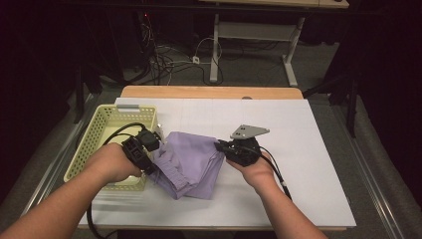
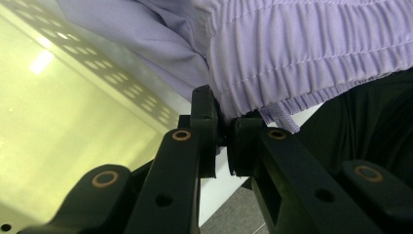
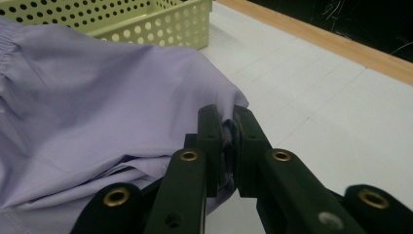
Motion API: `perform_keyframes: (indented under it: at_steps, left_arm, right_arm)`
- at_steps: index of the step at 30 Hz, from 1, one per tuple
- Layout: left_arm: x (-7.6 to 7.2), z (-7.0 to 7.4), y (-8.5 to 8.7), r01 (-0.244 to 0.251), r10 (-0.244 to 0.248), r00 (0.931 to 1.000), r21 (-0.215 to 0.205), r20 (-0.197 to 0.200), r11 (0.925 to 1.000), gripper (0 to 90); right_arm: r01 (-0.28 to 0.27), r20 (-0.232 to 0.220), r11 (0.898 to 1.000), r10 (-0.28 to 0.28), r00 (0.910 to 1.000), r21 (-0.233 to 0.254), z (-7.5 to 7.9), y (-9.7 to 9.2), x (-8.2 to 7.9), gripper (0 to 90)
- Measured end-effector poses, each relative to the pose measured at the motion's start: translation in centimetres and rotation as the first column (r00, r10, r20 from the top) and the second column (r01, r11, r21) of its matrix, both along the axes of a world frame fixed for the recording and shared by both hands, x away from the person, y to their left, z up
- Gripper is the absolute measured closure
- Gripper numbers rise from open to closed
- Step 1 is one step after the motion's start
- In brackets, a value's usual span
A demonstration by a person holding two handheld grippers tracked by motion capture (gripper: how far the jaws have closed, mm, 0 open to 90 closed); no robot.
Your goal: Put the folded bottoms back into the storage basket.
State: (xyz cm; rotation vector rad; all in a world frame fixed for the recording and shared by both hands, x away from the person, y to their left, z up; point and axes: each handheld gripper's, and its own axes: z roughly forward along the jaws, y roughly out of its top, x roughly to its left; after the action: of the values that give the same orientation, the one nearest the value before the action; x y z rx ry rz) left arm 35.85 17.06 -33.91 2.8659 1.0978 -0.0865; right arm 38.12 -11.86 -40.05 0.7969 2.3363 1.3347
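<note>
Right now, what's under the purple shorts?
Under the purple shorts lies the white table. Left gripper and right gripper pinch opposite edges. Anything beneath the folded cloth's middle is covered.

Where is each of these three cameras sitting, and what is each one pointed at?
High view: above the person's side, looking forward and down on the table; both forearms, left gripper, right gripper.
Left gripper view: rides that gripper; its jaws pinch the purple cloth's gathered edge.
Right gripper view: rides that gripper; its jaws pinch a cloth corner.
All three show the cloth and yellow basket.
</note>
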Motion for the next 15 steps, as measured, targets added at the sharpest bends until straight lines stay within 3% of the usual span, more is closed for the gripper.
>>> perform_keyframes:
  at_steps: [15]
  left_arm:
    - [-0.2, 3.0, 1.7, -0.016, 0.015, 0.9995, 0.028, 0.029, 0.9995, 82.0]
  right_arm:
    - [-0.024, 0.065, 1.0, 0.024, 0.9976, 0.009, 3.6, 2.1, 0.4, 85.3]
